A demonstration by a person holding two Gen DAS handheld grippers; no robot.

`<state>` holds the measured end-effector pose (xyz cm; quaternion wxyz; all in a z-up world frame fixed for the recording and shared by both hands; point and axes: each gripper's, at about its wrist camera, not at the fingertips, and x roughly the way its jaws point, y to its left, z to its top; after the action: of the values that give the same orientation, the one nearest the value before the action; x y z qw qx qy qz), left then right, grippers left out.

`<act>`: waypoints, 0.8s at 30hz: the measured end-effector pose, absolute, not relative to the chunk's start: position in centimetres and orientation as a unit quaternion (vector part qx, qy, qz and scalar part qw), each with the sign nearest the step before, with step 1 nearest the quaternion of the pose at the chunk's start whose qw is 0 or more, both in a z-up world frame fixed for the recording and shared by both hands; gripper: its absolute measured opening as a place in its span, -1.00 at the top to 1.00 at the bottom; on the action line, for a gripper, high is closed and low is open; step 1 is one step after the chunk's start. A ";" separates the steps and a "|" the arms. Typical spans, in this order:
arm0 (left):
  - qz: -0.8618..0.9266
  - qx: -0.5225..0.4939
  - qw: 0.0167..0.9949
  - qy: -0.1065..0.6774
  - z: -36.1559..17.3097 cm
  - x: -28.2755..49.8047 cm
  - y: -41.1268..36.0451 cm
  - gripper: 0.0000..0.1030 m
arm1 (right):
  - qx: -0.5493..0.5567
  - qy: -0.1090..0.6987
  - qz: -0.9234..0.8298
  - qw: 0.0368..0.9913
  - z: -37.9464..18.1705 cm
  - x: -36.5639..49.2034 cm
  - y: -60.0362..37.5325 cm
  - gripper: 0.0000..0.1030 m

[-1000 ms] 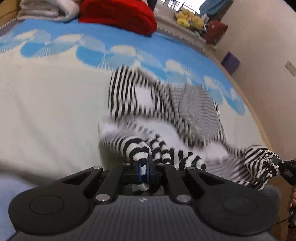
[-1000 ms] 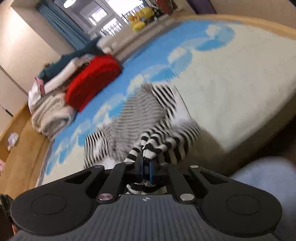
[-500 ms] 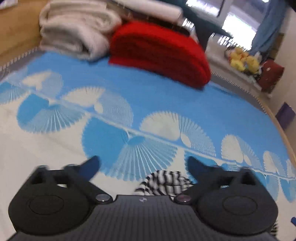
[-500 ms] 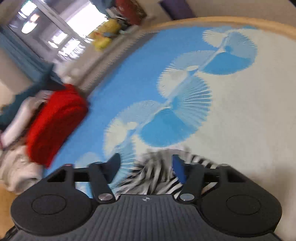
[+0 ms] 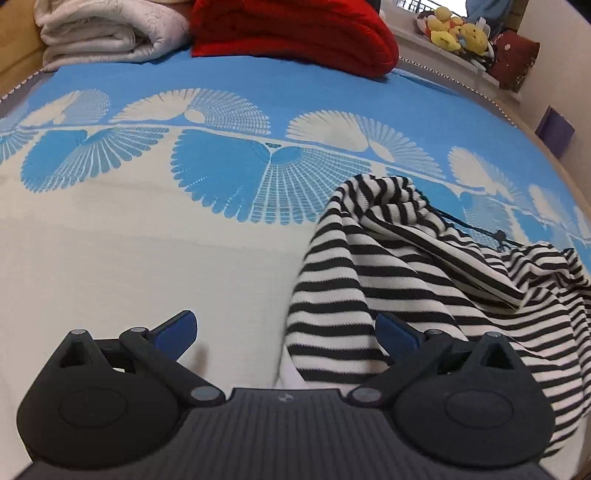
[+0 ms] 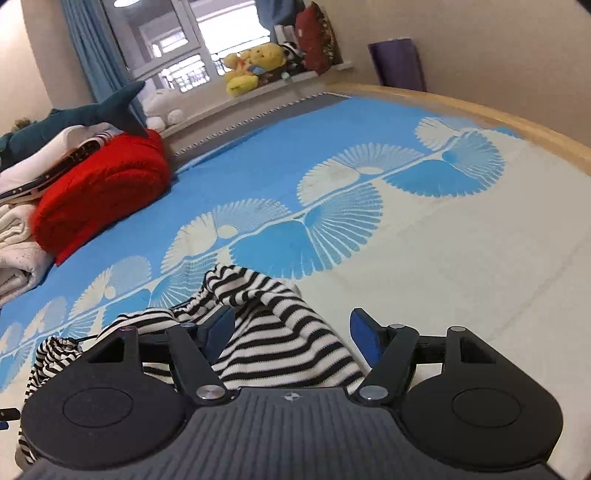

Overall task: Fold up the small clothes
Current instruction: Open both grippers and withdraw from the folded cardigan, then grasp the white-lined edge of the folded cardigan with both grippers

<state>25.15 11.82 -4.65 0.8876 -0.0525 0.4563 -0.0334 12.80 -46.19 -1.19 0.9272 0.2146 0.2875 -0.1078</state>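
A black-and-white striped garment (image 5: 406,280) lies crumpled on the blue and cream bedspread (image 5: 147,251). My left gripper (image 5: 286,336) is open, and the garment's left edge lies between its blue fingertips (image 5: 177,328). In the right wrist view the same garment (image 6: 284,332) lies bunched under my right gripper (image 6: 291,332), which is open and holds nothing. A dark drawstring (image 5: 476,227) runs across the cloth.
A red folded blanket (image 5: 295,33) and cream folded blankets (image 5: 107,29) sit at the head of the bed. A shark plush (image 6: 74,118) and stuffed toys (image 6: 255,66) are by the window. The wooden bed edge (image 6: 517,122) curves on the right.
Both grippers were shut on the striped garment a second ago. Both have opened and let it drop onto the bed, where it now lies crumpled.
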 end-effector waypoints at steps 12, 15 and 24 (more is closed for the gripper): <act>-0.071 -0.001 0.904 0.422 -5.9 32.2 5.7 -0.99 | 0.070 0.333 -0.066 0.938 -4.6 23.5 -40.0 -0.40; -0.074 -0.027 0.890 0.449 -7.4 34.1 5.1 -0.05 | 0.015 0.336 -0.064 0.940 -5.2 24.9 -38.4 0.93; 0.005 -0.161 0.900 0.405 -6.2 35.3 9.7 -0.42 | 0.227 0.234 -0.188 0.926 -2.1 24.8 -44.0 0.94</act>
<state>35.29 9.73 -6.20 0.9000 -0.1613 0.4049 0.0046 24.84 -44.03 -2.13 0.9264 0.2268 0.2343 -0.1882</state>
